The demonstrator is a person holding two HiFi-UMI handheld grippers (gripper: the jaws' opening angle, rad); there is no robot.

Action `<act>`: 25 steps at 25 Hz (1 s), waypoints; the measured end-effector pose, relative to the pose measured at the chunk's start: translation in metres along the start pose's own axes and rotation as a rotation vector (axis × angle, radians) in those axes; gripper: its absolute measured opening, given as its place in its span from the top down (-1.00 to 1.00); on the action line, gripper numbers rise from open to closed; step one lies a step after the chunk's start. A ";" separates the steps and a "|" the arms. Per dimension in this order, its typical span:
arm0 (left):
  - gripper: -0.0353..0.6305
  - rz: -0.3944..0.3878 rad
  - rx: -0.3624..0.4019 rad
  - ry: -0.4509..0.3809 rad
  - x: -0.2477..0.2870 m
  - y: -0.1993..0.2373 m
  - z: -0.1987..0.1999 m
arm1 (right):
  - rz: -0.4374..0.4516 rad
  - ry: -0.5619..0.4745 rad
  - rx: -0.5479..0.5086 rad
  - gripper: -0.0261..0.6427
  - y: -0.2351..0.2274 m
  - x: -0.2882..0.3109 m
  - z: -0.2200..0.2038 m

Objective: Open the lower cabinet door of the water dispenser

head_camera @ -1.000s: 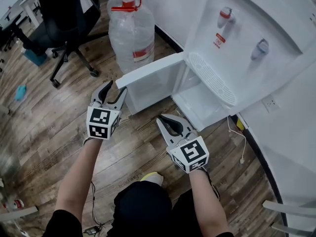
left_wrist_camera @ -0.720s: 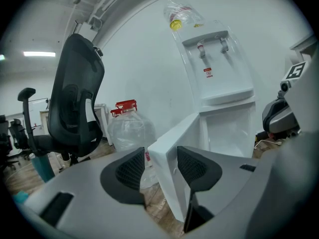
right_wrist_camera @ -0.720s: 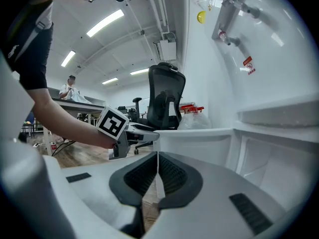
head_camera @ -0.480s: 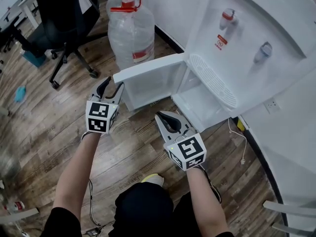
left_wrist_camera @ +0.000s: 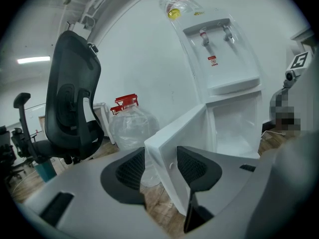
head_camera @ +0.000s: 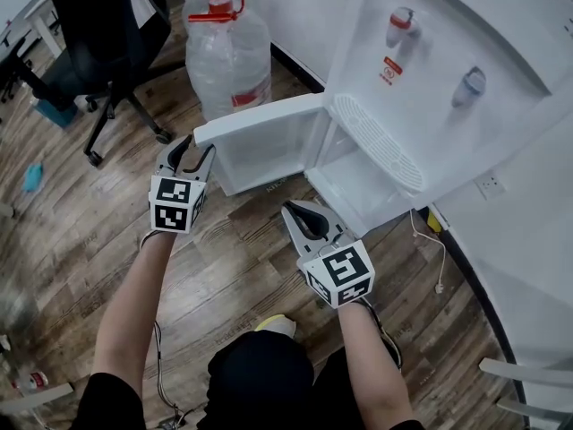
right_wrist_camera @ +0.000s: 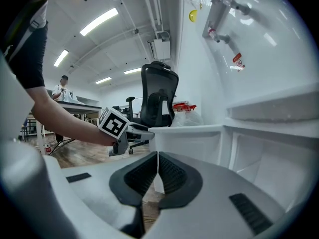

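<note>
Though open before, cabinet door [head_camera: 264, 137] wider.

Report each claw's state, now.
Left claw: open, just been closing, cabinet door edge between its jaws.
Right claw: closed, empty.

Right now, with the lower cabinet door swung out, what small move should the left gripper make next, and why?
Probably close the left gripper onto the cabinet door edge: its jaws have just been closing, the edge stands between them, yet a gap shows beside one pad.
</note>
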State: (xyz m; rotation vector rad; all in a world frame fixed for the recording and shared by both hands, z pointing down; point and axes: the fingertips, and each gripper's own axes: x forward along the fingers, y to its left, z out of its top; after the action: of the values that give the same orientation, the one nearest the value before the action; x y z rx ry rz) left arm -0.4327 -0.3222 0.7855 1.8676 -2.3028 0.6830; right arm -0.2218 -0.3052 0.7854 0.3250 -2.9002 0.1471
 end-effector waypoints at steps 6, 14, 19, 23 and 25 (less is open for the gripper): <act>0.25 0.009 0.012 0.013 0.003 0.002 0.000 | -0.008 -0.001 0.008 0.84 -0.003 -0.003 -0.002; 0.25 0.023 -0.015 0.025 -0.021 -0.013 -0.011 | -0.024 -0.021 0.009 0.84 -0.005 -0.019 0.003; 0.30 -0.020 -0.040 0.035 -0.045 -0.045 -0.017 | -0.048 -0.032 0.011 0.84 -0.010 -0.039 0.007; 0.40 -0.090 -0.051 0.027 -0.060 -0.083 -0.010 | -0.067 -0.036 0.012 0.84 -0.013 -0.060 0.008; 0.45 -0.138 -0.060 0.019 -0.065 -0.106 -0.004 | -0.083 -0.035 0.017 0.84 -0.016 -0.072 0.006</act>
State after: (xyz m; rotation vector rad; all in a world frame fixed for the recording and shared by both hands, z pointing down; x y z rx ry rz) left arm -0.3171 -0.2777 0.7957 1.9619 -2.1335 0.6043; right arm -0.1510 -0.3061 0.7647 0.4542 -2.9154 0.1533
